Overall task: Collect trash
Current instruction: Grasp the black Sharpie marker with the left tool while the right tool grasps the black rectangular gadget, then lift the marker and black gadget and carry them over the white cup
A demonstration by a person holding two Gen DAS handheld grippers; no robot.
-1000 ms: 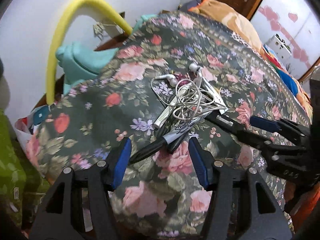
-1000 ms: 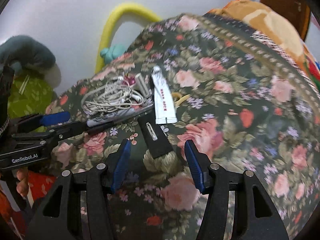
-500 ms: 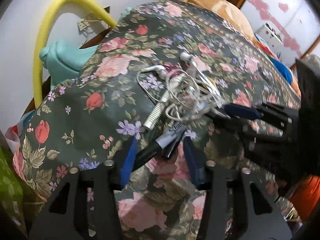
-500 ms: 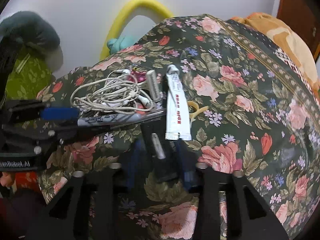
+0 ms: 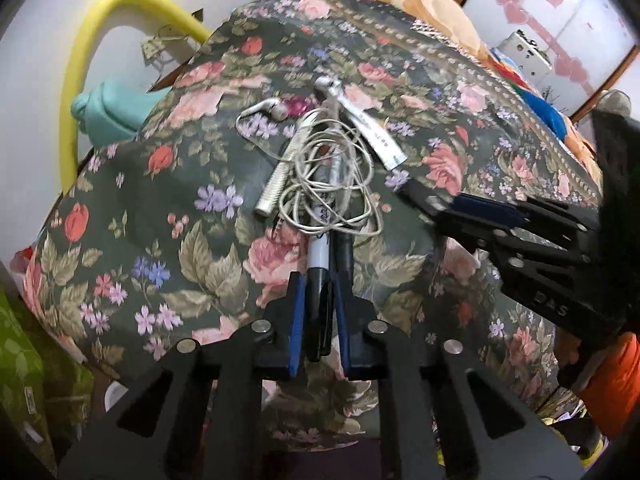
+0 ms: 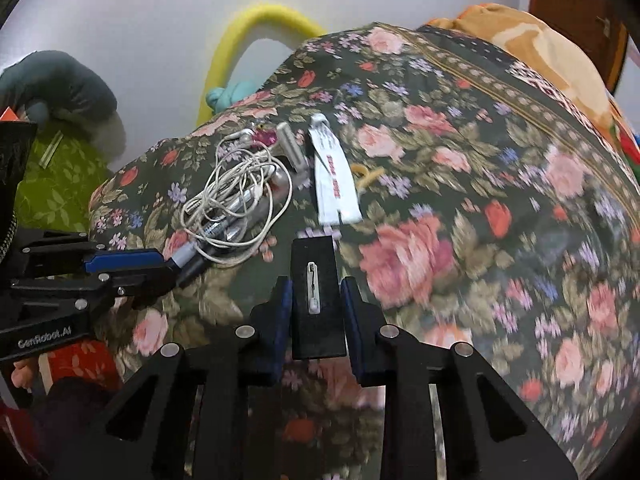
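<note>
— How is the marker laid?

— Its long axis is seen running straight away from the left gripper, dark cap end nearest, pale barrel pointed toward the tangle of white earphone cable draped over it. The jaws are closed almost fully onto the cap end; the blue pads are pressed to either side (a second dark pen lies just beside it).

— And the right gripper?

— A flat black rectangular card with a small safety pin on it is clamped between narrowly set jaws, its long axis pointing away.

— Farther off?

— On the flowered bedspread, a ribbed silver stick lies beside the cable, and a flat white sachet with red print is seen beyond the card. A yellow foam hoop is bent against the wall.
</note>
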